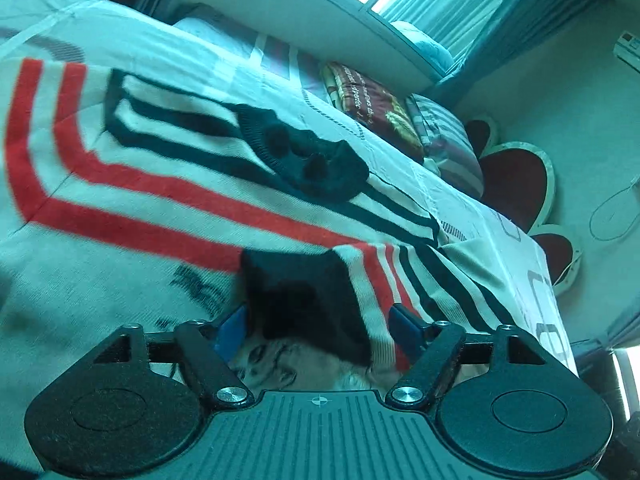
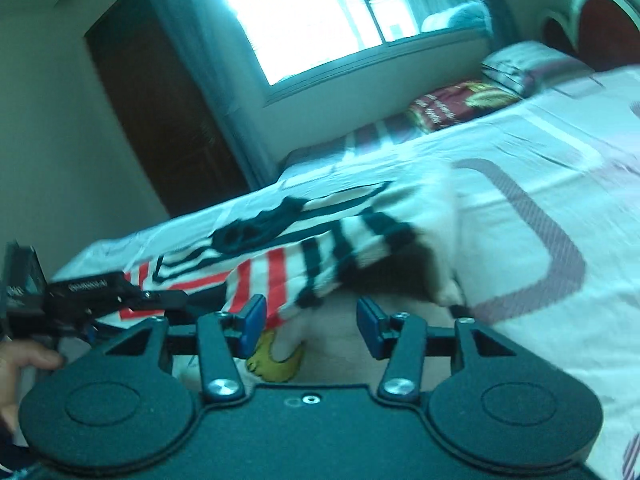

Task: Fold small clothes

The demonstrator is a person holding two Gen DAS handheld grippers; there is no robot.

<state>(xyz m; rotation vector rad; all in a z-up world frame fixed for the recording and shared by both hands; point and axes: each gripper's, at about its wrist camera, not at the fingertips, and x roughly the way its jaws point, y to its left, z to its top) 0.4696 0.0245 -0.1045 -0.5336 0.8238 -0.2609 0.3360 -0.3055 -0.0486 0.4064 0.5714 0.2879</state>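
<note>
A cream knitted sweater point(image 1: 132, 200) with red and dark stripes lies spread on the bed. One sleeve is folded across its body, with the dark cuff point(image 1: 308, 176) on top. A second sleeve's dark cuff point(image 1: 308, 300) lies between the blue pads point(image 1: 232, 332) of my left gripper point(image 1: 318, 326), whose jaws stand apart around it. In the right wrist view my right gripper point(image 2: 311, 326) is open over the sweater's cream front and a yellow patch point(image 2: 276, 360). A striped sleeve with a dark cuff point(image 2: 384, 268) lies just beyond its fingertips. The left gripper point(image 2: 88, 292) shows at the left edge.
The bed sheet point(image 2: 520, 200) is white with grey shapes. A maroon folded blanket point(image 1: 376, 104) and a striped pillow point(image 1: 448, 140) lie at the head, under a red heart-shaped headboard point(image 1: 516, 184). A person's hand point(image 2: 24, 360) shows at lower left. A dark door point(image 2: 160, 112) stands beside the window.
</note>
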